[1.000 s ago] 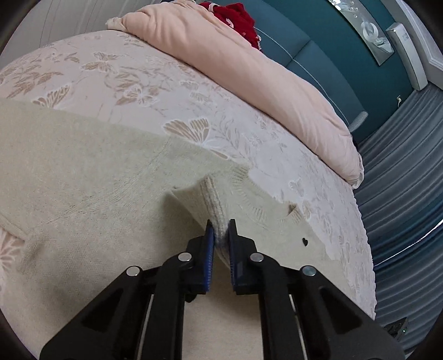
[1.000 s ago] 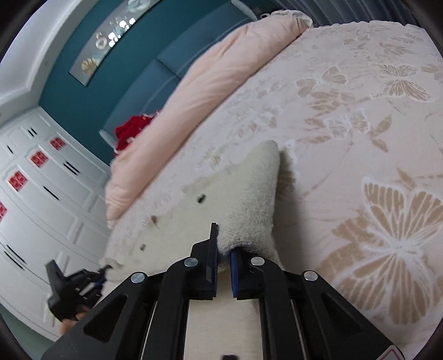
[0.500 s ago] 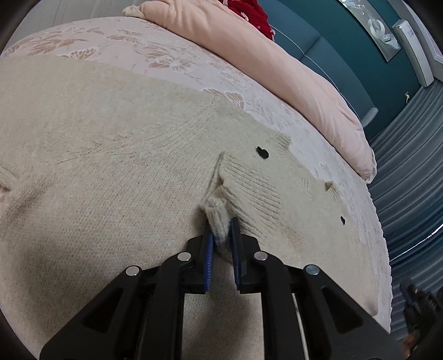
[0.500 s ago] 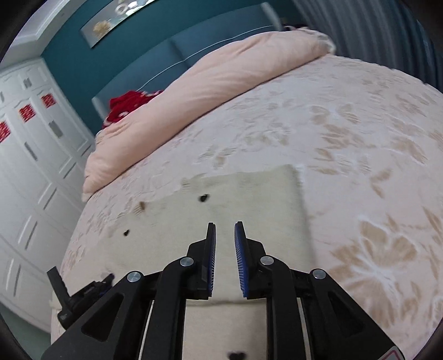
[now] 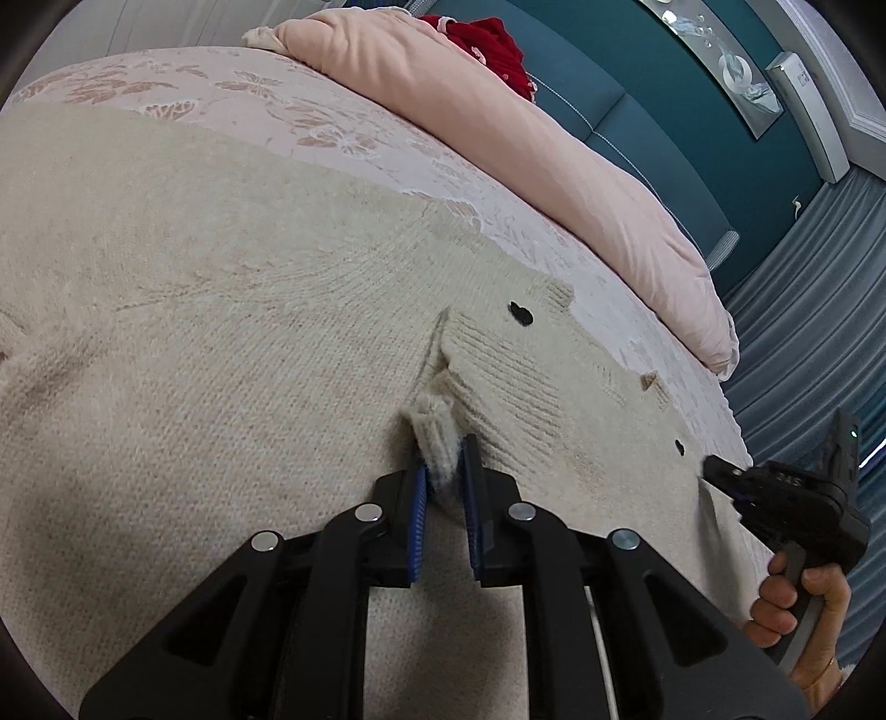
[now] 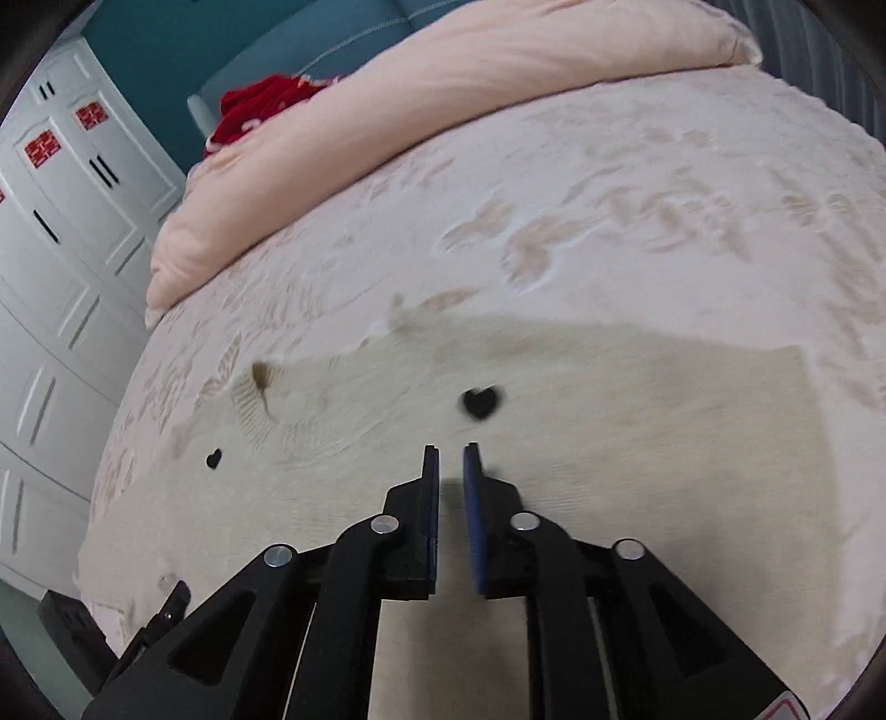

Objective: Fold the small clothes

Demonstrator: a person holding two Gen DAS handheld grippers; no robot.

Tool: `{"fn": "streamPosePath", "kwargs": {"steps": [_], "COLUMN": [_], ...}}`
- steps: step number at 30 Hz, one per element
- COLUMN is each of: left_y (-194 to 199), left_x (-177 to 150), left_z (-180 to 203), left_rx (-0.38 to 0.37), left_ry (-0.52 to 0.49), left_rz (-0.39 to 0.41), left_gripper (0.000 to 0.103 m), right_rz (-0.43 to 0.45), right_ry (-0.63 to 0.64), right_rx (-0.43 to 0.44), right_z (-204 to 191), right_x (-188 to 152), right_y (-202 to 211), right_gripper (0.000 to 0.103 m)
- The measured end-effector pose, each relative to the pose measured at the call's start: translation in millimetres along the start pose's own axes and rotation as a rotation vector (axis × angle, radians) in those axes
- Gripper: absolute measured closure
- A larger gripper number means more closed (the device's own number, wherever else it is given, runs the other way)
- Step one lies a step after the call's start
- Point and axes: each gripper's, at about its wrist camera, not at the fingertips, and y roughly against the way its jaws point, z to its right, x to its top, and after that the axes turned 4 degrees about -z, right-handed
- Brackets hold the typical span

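- Cream knit is what the sweater is made of; it is spread flat across the bedspread, which is patterned with pale butterflies and leaves.
- A bunched fold of the ribbed cuff is pinched between the blue pads of the left gripper, and the wool is seen standing up from the narrow gap.
- The ribbed sleeve end is laid just beyond that pinch, over the body of the garment.
- Small black heart shapes are dotted over the knit.
- In the right wrist view, the right gripper is held above the sweater with its jaws slightly parted and nothing between them; one black heart lies just ahead of the tips.
- A straight edge of the garment is seen at the right of that view, against the bedspread.
- The right gripper is also caught at the right edge of the left wrist view, grasped by the person's hand.
- A pink duvet is rolled along the far side of the bed, with a red garment behind it against the teal headboard.
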Motion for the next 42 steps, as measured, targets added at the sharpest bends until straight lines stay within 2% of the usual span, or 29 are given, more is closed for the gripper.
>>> {"fn": "streamPosePath", "kwargs": {"steps": [1, 2, 3, 4, 6, 8, 9, 12, 14, 15, 16, 17, 18, 19, 20, 22, 24, 26, 28, 29, 31, 33, 34, 35, 36, 37, 39, 42], "left_y": [0, 0, 0, 0, 0, 0, 0, 3, 10, 18, 30, 48, 70, 92, 115, 153, 182, 207, 222, 224, 225, 223, 217, 209, 202, 199, 211, 221], "left_x": [0, 0, -1, -1, -1, -2, -2, 2, 7, 9, 11, 13, 15, 18, 21, 35, 57, 79, 101, 109, 121, 134, 141, 149, 156, 160, 168, 187], "left_z": [0, 1, 0, 0, 0, 0, 0, -4, -8, -10, -14, -21, -31, -44, -61, -105, -159, -215, -266, -288, -316, -316, -311, -310, -310, -305, -276, -202], "left_rx": [0.002, 0.004, 0.005, 0.003, 0.003, 0.001, 0.000, -0.029, -0.051, -0.045, -0.021, -0.006, 0.019, 0.053, 0.085, 0.142, 0.236, 0.363, 0.438, 0.462, 0.453, 0.504, 0.508, 0.475, 0.460, 0.448, 0.414, 0.301], "left_ry": [-0.002, -0.004, -0.005, -0.003, -0.003, 0.000, 0.002, 0.035, 0.081, 0.096, 0.104, 0.113, 0.128, 0.151, 0.180, 0.251, 0.344, 0.447, 0.523, 0.563, 0.603, 0.545, 0.497, 0.452, 0.437, 0.428, 0.377, 0.237], "left_rz": [0.002, 0.003, 0.004, 0.003, 0.003, 0.003, 0.001, -0.013, -0.049, -0.062, -0.061, -0.039, 0.003, 0.055, 0.111, 0.195, 0.228, 0.263, 0.290, 0.279, 0.275, 0.288, 0.272, 0.226, 0.164, 0.141, 0.219, 0.268], "left_gripper": [0.090, 0.090, 0.090, 0.090, 0.090, 0.090, 0.090, 0.090, 0.087, 0.085, 0.071, 0.045, 0.032, 0.011, 0.006, 0.005, 0.005, 0.005, 0.005, 0.005, 0.005, 0.010, 0.033, 0.077, 0.094, 0.093, 0.093, 0.094], "right_rz": [-0.006, -0.041, -0.075, -0.078, -0.026, 0.052, 0.066, -0.031, 0.034, 0.042, 0.055, 0.072, 0.078, 0.072, 0.062, 0.022, -0.024, -0.061, -0.095, -0.101, -0.117, -0.134, -0.137, -0.139, -0.134, -0.130, -0.114, -0.097], "right_ry": [0.014, 0.024, 0.022, -0.002, -0.132, -0.150, -0.122, -0.032, -0.013, 0.004, 0.015, 0.020, 0.033, 0.058, 0.082, 0.113, 0.100, 0.063, 0.035, 0.022, -0.006, 0.000, 0.015, 0.040, 0.064, 0.083, 0.086, 0.055], "right_rx": [-0.027, -0.091, -0.155, -0.156, -0.112, -0.028, -0.030, -0.183, -0.240, -0.262, -0.264, -0.238, -0.199, -0.170, -0.166, -0.150, -0.139, -0.105, -0.083, -0.080, -0.058, -0.062, -0.067, -0.073, -0.082, -0.085, -0.072, -0.043], "right_z": [16, 35, 54, 75, 100, 97, 91, 82, 72, 62, 49, 38, 25, 12, 0, -21, -37, -51, -66, -73, -85, -98, -105, -112, -117, -122, -124, -118], "right_x": [-3, -8, -12, -18, -28, -46, -57, -94, -110, -114, -120, -128, -138, -149, -161, -187, -210, -232, -248, -254, -263, -268, -271, -272, -273, -273, -270, -266], "right_y": [10, 12, 11, 16, 45, 80, 89, 69, 81, 91, 101, 112, 120, 125, 129, 128, 124, 121, 118, 118, 118, 117, 117, 117, 119, 120, 125, 132], "right_gripper": [0.090, 0.090, 0.103, 0.103, 0.103, 0.091, 0.091, 0.090, 0.090, 0.084, 0.083, 0.083, 0.080, 0.077, 0.071, 0.068, 0.068, 0.068, 0.068, 0.068, 0.064, 0.062, 0.061, 0.060, 0.058, 0.056, 0.054, 0.052]}}
